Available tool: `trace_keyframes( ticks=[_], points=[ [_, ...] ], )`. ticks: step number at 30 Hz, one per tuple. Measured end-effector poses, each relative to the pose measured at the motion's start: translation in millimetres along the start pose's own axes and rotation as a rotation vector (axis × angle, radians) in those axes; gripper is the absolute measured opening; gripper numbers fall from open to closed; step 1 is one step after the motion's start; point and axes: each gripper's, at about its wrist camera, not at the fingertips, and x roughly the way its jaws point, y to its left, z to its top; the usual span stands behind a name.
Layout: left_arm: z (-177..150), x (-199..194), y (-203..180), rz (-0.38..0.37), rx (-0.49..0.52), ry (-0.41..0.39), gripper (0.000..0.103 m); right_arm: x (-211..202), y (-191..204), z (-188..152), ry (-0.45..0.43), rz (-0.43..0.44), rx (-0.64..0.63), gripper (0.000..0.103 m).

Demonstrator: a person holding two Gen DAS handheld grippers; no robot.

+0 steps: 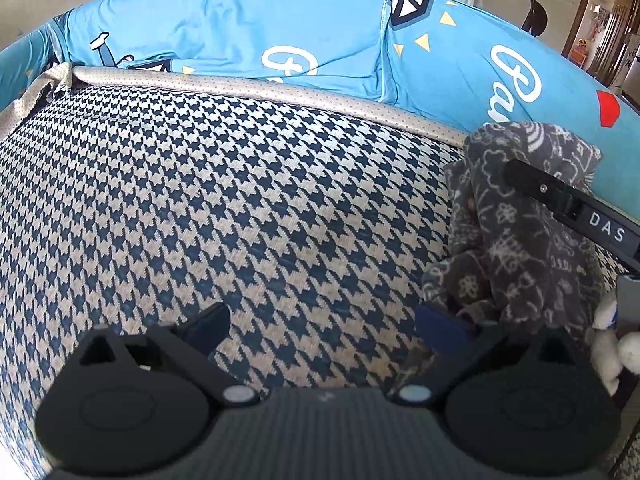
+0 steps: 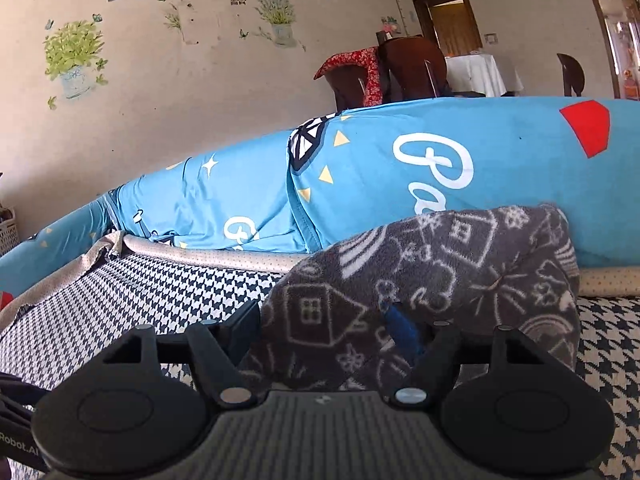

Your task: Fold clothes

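My left gripper (image 1: pixel 320 328) hangs low over the houndstooth seat cover (image 1: pixel 224 208) with its fingers spread wide and nothing between them; only checked fabric shows in the gap. The grey patterned garment (image 1: pixel 516 232) stands bunched at the right of that view, just beside my left gripper's right finger, with the seat cover beneath it and the blue printed cushions (image 1: pixel 248 36) behind; the beige piping (image 1: pixel 280 92) runs along the foot of those cushions. My right gripper (image 2: pixel 332 332) is buried in the same grey patterned garment (image 2: pixel 420 280); its fingers stand well apart with cloth heaped between and over them, the blue pad of the right finger (image 2: pixel 400 328) poking through a fold; I cannot tell whether the cloth is truly pinched or merely draped there. From the left camera I see one black finger of the right gripper lying across the top of the bunch, marked "DAS".
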Motion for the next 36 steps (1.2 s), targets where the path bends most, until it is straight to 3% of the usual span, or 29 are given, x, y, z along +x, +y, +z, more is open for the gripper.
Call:
trace_keyframes(
  ticks=[6,12,15,17,22,28,36],
  points=[
    [0.0,-0.7,-1.7,0.002,0.001,-0.004,0.103,7.6,-1.7,4.7,-0.009,0.02,0.033,0.072],
    [1.3,2.6,-3.1,0.005,-0.007,0.005,0.103,49.4,2.3,-8.3,0.149,0.038,0.022,0.078],
    [2.1,5.3,-5.3,0.003,-0.009,0.011,0.103,52.8,2.6,-9.7,0.162,0.075,0.012,0.091],
    [2.8,7.6,-6.8,0.0,-0.01,0.018,0.103,53.2,1.6,-10.5,0.166,0.086,0.013,0.093],
    [5.9,10.1,-10.5,-0.008,-0.027,0.026,0.103,43.8,-2.3,-8.7,0.123,0.091,0.045,0.093],
    [21.2,1.4,-17.9,-0.018,-0.056,-0.029,0.103,11.4,-10.8,3.8,0.021,0.058,0.096,0.092],
    [30.7,-1.9,-33.0,-0.08,-0.089,-0.069,0.103,-22.1,-38.1,19.1,-0.045,-0.098,0.11,0.092]
  ],
)
